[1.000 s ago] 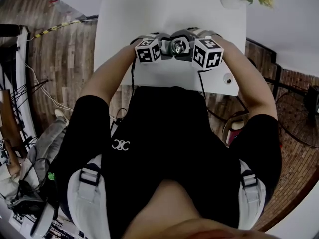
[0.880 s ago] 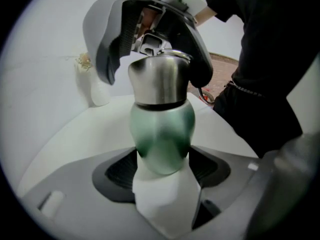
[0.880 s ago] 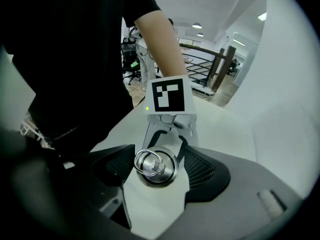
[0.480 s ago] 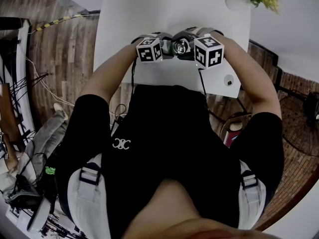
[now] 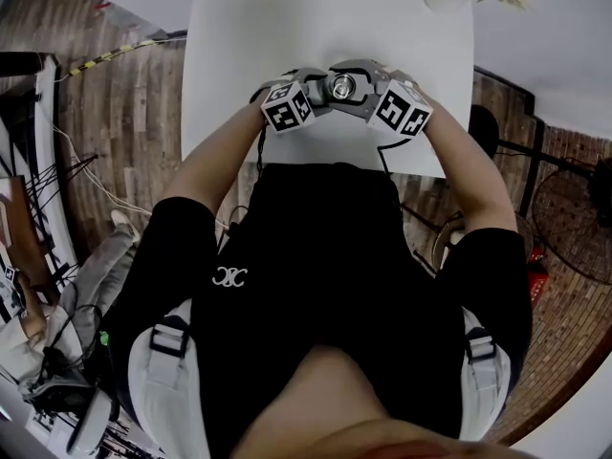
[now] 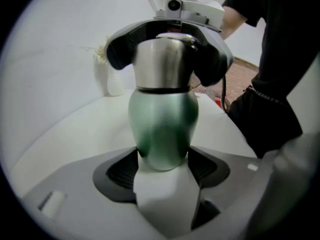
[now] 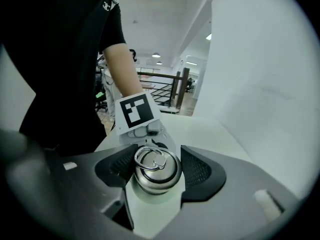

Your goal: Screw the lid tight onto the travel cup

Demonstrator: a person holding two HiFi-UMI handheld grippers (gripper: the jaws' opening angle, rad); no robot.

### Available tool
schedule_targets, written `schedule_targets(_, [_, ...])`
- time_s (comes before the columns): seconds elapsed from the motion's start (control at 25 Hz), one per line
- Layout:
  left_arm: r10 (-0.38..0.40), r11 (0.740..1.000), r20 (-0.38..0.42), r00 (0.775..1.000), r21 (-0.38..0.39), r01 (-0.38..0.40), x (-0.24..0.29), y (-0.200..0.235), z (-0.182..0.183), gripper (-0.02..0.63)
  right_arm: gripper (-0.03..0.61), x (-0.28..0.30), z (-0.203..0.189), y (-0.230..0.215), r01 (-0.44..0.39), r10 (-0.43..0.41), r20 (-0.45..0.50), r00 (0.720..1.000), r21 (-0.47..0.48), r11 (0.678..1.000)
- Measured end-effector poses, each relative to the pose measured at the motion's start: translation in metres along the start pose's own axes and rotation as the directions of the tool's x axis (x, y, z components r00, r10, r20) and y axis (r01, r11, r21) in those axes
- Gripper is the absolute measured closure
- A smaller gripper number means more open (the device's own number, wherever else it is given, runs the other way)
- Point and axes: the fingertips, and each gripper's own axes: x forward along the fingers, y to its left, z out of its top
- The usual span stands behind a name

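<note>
In the head view, my left claw and my right claw meet just above the near edge of the smooth white worktop, and the shiny round top of the lid shows between them. In the left gripper view, the travel cup stands upright between my left claw's ribbed black pads, which clench its bulbous, glossy green body low down, so this claw is the anchor; above a dark seam the lid rises as a brushed-steel dome, and my right claw's dark jaws wrap it from both sides. In the right gripper view, I look down on that steel lid with a loose metal ring lying on its crown; my right claw's jaws have just been closing with the lid between them, and their pads press on its flanks, so this claw grasps the lid. I judge the step in hand to be the tightening twist itself, with the lid already seated on the cup's mouth. The next move calls for rolling my right wrist while my left holds the body steady; both the steel and the green coat look slick, so a firm squeeze matters more than speed.
</note>
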Motion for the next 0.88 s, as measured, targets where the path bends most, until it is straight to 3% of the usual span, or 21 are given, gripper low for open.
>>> schedule_targets(0.16, [0.033,0.999,-0.004,0.999,-0.023,-0.033,0.002,0.002,-0.001,0.250,0.306,-0.001,0.003,-0.010,0.159,-0.164,0.069,0.984,0.079,0.984])
schedule_targets(0.32, [0.065,0.997,-0.005,0.998,-0.045,-0.065,0.001,0.002,-0.003,0.255,0.307,0.000,0.002,-0.017,0.296,-0.313,0.096,0.945,0.157,0.942])
schedule_targets(0.6, [0.141,0.988,0.011,0.990,-0.059,-0.140,0.000,0.002,-0.006,0.261,0.305,-0.004,0.001,-0.028,0.482,-0.539,0.111,0.835,0.327,0.813])
schedule_targets(0.88, [0.180,0.983,0.032,0.983,-0.049,-0.178,-0.001,0.002,-0.007,0.264,0.304,-0.008,-0.003,-0.033,0.592,-0.678,0.089,0.729,0.413,0.691])
